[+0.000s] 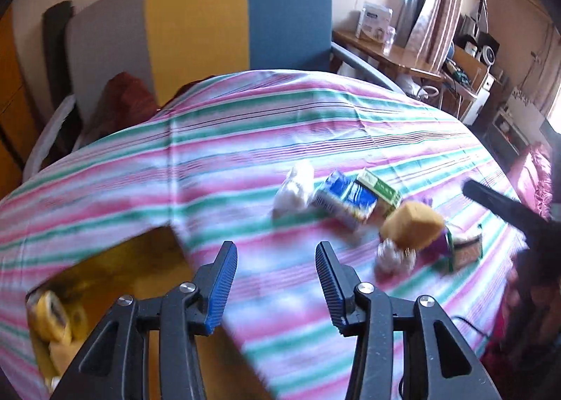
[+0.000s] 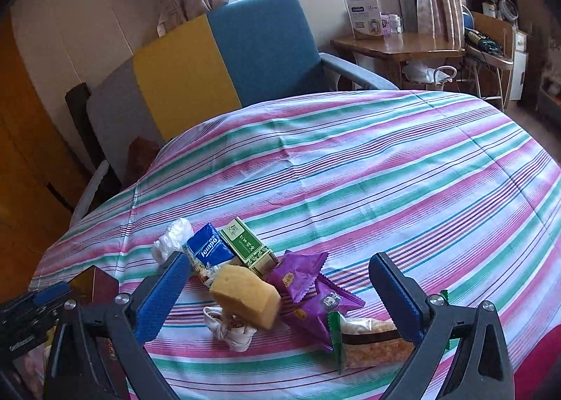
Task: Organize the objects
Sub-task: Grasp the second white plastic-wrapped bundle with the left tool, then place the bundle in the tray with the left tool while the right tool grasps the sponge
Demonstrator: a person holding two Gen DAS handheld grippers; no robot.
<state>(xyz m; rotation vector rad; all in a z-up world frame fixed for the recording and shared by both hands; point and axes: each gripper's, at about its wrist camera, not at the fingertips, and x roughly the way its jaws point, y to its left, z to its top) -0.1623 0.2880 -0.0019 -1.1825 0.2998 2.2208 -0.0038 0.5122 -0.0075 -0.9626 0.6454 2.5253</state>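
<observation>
Although the small goods still lie loose in a cluster on the pink, green and white striped tablecloth (image 2: 350,161), the step in hand looks like the reach for the next one to sort. At far left in the left wrist view stands an open brown cardboard box (image 1: 147,259), its inside holding yellow packets (image 1: 56,316) too blurred to name; I judge it the place where things are being gathered. Above its near edge hangs the left gripper (image 1: 276,280), its blue-padded fingers parted with nothing between them.

In the right wrist view the cluster runs rightward: a crumpled clear plastic bag (image 2: 171,238), a blue Tempo tissue pack (image 2: 208,249) touching a green and cream carton (image 2: 247,247), then a tan block of sponge (image 2: 247,295) propped over a small knot of white cloth (image 2: 229,330). Just beside it lie two purple snack sachets (image 2: 308,291), and nearest the right finger a clear wrapper with green crimped ends (image 2: 368,340) over something brown.

The right gripper (image 2: 280,298) spreads wide around this cluster, jaws apart, gripping nothing; the sponge sits between the fingers but untouched.

The next move, as I judge it, calls for choosing one item, lowering squarely over it and closing without dragging its neighbours. The sponge will squash; the sachets are slippery and lie flat.
</observation>
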